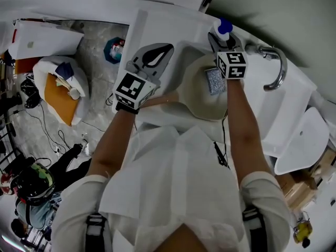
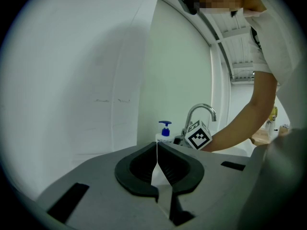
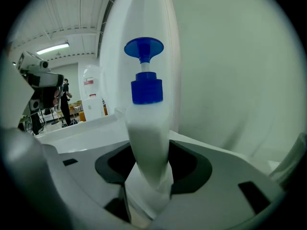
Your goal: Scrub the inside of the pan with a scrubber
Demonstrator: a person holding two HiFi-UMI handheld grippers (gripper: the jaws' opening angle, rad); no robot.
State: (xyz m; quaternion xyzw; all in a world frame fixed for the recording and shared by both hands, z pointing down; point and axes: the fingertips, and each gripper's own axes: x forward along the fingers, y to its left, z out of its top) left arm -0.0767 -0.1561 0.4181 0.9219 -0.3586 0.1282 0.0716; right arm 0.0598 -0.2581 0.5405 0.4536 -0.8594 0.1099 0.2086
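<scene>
Right gripper (image 3: pixel 148 166) clamped on upright pump bottle (image 3: pixel 146 123); left gripper (image 2: pixel 157 145) jaws together; pan (image 1: pixel 199 103) handle points toward it; scrubber (image 1: pixel 214 81) inside.

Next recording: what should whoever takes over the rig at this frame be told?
Left gripper: shut, empty, to the left of the pan.
Right gripper: jaws wide around the bottle behind the pan, pads seemingly against it.
The pan sits in the sink. The scrubber lies inside the pan and neither gripper holds it.
Done: no scrubbing is under way.
Left: probably add soap, then pick up the scrubber and scrub the inside of the pan.
</scene>
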